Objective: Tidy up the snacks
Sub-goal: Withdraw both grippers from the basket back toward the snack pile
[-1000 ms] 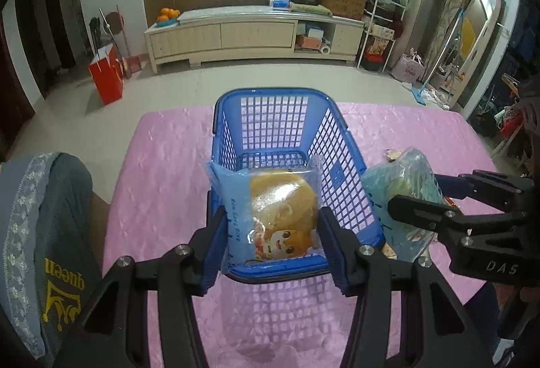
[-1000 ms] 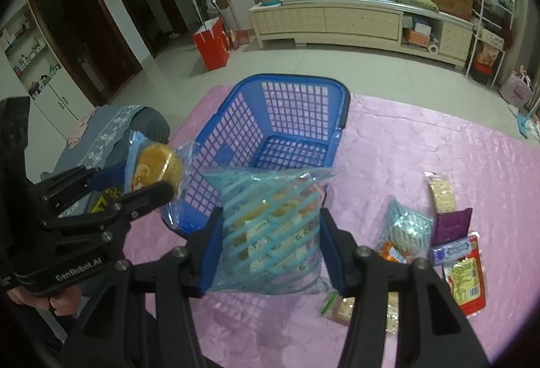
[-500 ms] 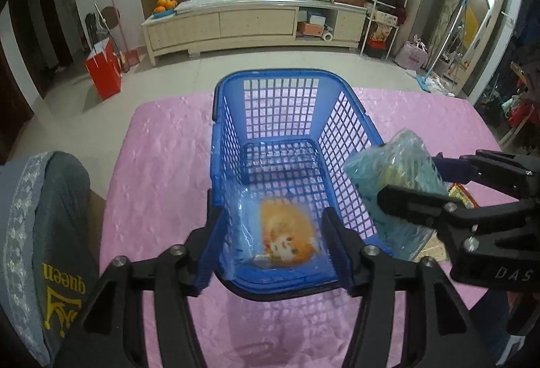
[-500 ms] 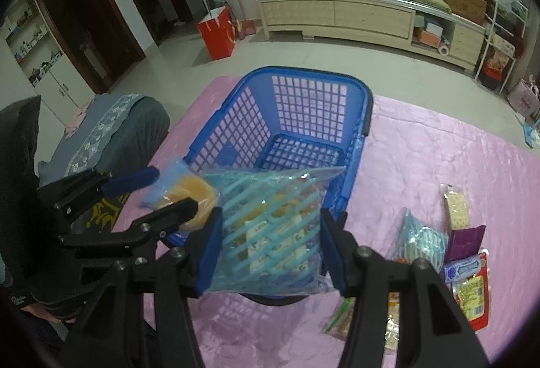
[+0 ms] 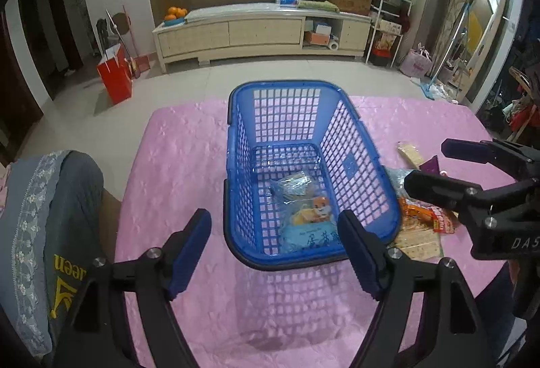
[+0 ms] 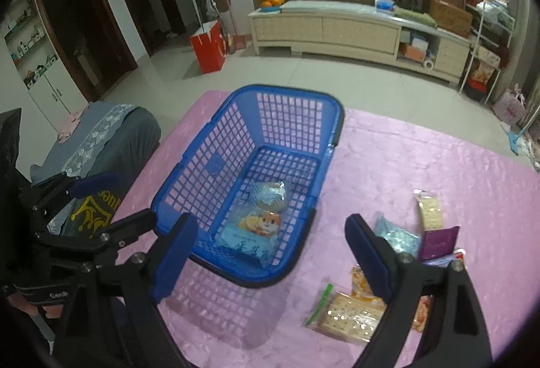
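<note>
Right wrist view: both grippers — right gripper [image 6: 270,253], left gripper [image 5: 275,248] — jaws just opened wide, empty. Remaining cracker packet [image 6: 351,317] on pink cloth [image 6: 438,172]: light, crinkly, brittle inside; we'd pinch sealed edge gently, then blue basket [image 6: 189,186].

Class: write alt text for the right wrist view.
A blue basket on a pink tablecloth holds two snack packets; the open right gripper hovers empty before it. More snacks lie to the right.

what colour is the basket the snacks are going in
Blue, a plastic lattice basket; clearest in the right wrist view.
</note>
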The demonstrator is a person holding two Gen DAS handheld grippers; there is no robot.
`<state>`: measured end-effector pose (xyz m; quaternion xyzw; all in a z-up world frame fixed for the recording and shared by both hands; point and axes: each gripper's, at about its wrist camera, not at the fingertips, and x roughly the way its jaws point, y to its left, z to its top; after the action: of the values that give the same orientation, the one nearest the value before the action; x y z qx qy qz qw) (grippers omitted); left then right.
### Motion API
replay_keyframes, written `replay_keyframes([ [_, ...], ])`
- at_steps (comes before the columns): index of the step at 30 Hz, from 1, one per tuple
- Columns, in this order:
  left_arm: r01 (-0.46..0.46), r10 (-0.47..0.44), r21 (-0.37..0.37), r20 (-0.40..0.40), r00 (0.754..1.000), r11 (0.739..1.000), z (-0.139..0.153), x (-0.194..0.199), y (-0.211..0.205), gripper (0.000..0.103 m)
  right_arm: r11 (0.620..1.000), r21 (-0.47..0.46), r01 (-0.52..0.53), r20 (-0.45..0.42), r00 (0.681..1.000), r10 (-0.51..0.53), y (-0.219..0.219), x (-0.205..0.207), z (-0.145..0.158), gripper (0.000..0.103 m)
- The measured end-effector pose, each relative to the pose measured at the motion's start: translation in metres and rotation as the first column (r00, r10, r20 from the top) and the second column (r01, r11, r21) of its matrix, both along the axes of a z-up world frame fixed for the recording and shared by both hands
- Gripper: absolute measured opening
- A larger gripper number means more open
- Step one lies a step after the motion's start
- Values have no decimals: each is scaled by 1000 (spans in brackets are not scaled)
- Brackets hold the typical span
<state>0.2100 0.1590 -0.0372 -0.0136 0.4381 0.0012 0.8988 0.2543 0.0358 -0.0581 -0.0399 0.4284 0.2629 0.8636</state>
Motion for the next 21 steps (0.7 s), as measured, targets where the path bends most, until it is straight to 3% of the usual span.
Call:
replay_keyframes([
  [13,66,-66,15,75,995,998,32,-30,-71,80,997,28,66,122,990,-69,-75,-37,24,92],
  [21,152,-153,20,78,985,988,23,-29,-125,83,987,-62,148,177,975,-135,-127,-49,13,92],
])
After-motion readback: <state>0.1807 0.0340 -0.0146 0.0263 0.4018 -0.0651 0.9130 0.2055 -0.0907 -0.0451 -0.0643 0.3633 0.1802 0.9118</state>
